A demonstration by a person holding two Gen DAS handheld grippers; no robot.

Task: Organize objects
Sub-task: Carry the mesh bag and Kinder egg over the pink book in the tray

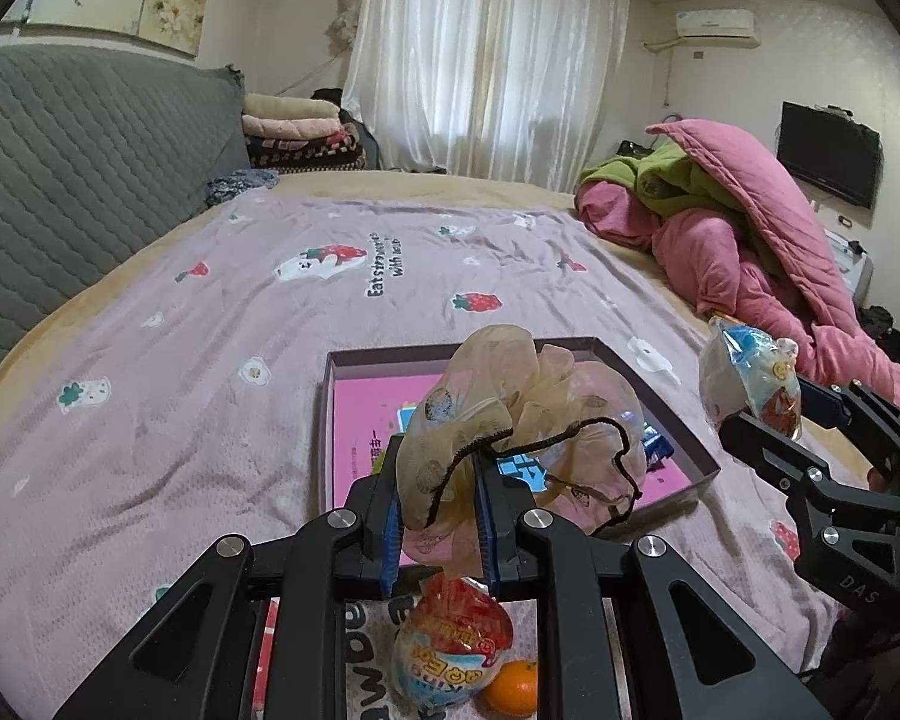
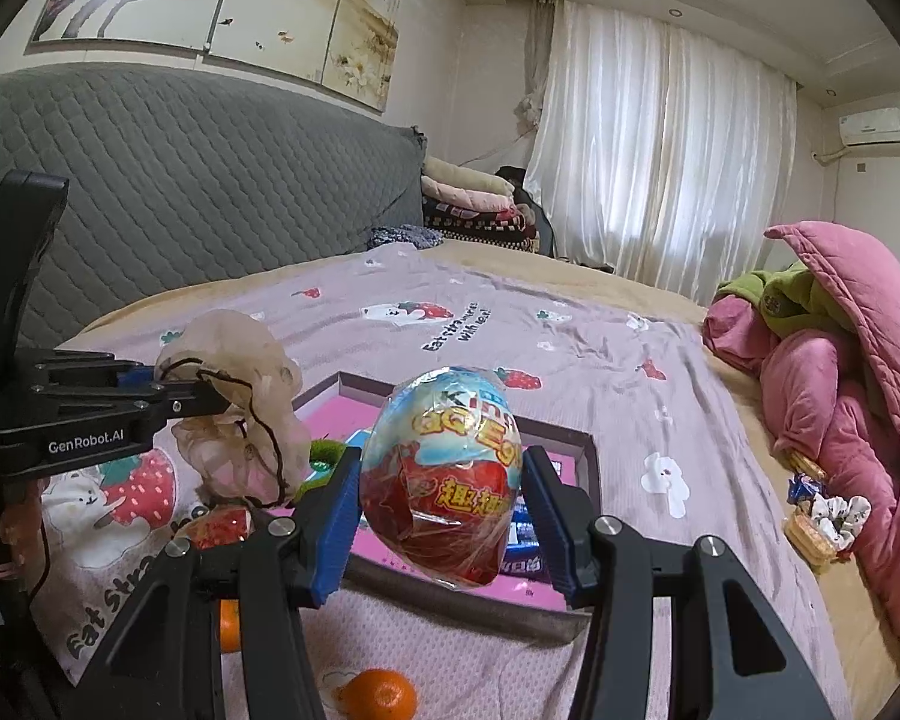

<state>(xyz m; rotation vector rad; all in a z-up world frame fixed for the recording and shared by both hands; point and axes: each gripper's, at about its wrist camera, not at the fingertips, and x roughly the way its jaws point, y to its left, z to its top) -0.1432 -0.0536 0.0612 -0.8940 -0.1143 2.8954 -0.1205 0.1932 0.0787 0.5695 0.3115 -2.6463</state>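
Note:
My left gripper point(image 1: 439, 468) is shut on a sheer beige drawstring pouch point(image 1: 510, 396), held up over the near edge of a shallow box with a pink floor point(image 1: 390, 357). Under it on the bed lie a foil-wrapped toy egg point(image 1: 450, 642) and an orange point(image 1: 513, 687). My right gripper point(image 2: 441, 474) is shut on a second wrapped toy egg point(image 2: 450, 510), held in the air above the box's point(image 2: 588, 450) near side. In the left wrist view the right gripper point(image 1: 786, 414) sits right of the box. In the right wrist view the left gripper point(image 2: 210, 393) and pouch point(image 2: 240, 348) are on the left.
A strawberry-print sheet point(image 1: 210, 330) covers the bed. Bunched pink and green quilts point(image 2: 840, 390) lie at the right, a small snack basket point(image 2: 816, 528) beside them. A grey headboard point(image 2: 180, 198) runs along the left. A printed bag point(image 2: 108, 498) and two oranges point(image 2: 378, 693) lie near me.

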